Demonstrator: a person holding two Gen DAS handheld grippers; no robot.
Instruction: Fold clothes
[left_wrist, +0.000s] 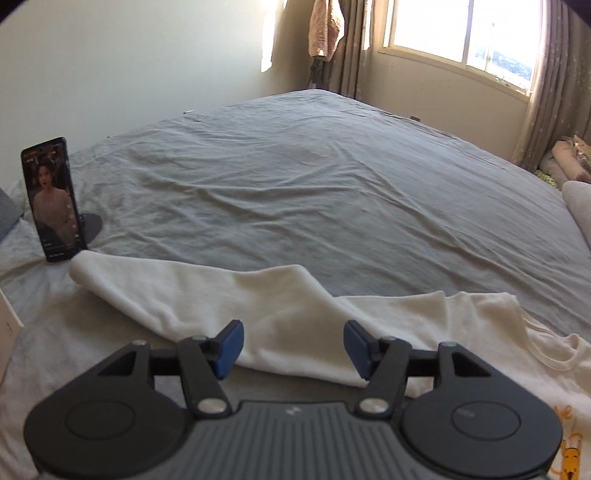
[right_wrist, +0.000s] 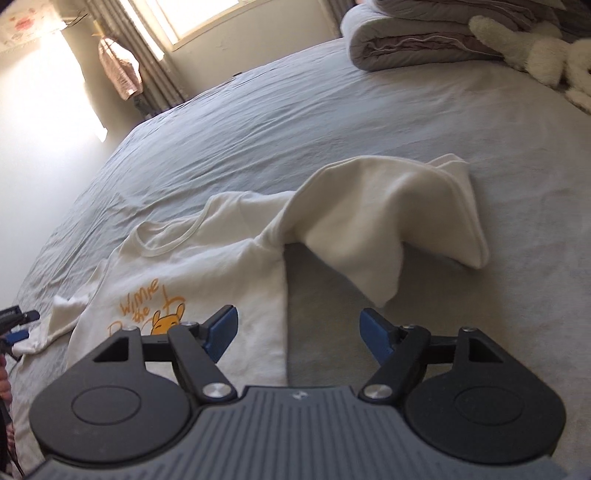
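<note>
A cream sweatshirt (right_wrist: 207, 266) with an orange cartoon print lies face up on the grey bed sheet (right_wrist: 258, 129). In the left wrist view one long sleeve (left_wrist: 166, 288) stretches left toward a phone, and my left gripper (left_wrist: 293, 343) hovers open just over it, nothing between its blue pads. In the right wrist view the other sleeve (right_wrist: 388, 206) lies bunched and folded over itself to the right of the body. My right gripper (right_wrist: 299, 330) stands open above the shirt's side edge, holding nothing. The left gripper's tip (right_wrist: 16, 325) shows at the far left by the other cuff.
A phone (left_wrist: 51, 199) stands upright with its screen lit at the bed's left side, next to a white box (left_wrist: 7, 332). A rolled quilt (right_wrist: 406, 40) and a plush toy (right_wrist: 535, 55) lie at the far right. A window (left_wrist: 461, 29) and curtains are beyond the bed.
</note>
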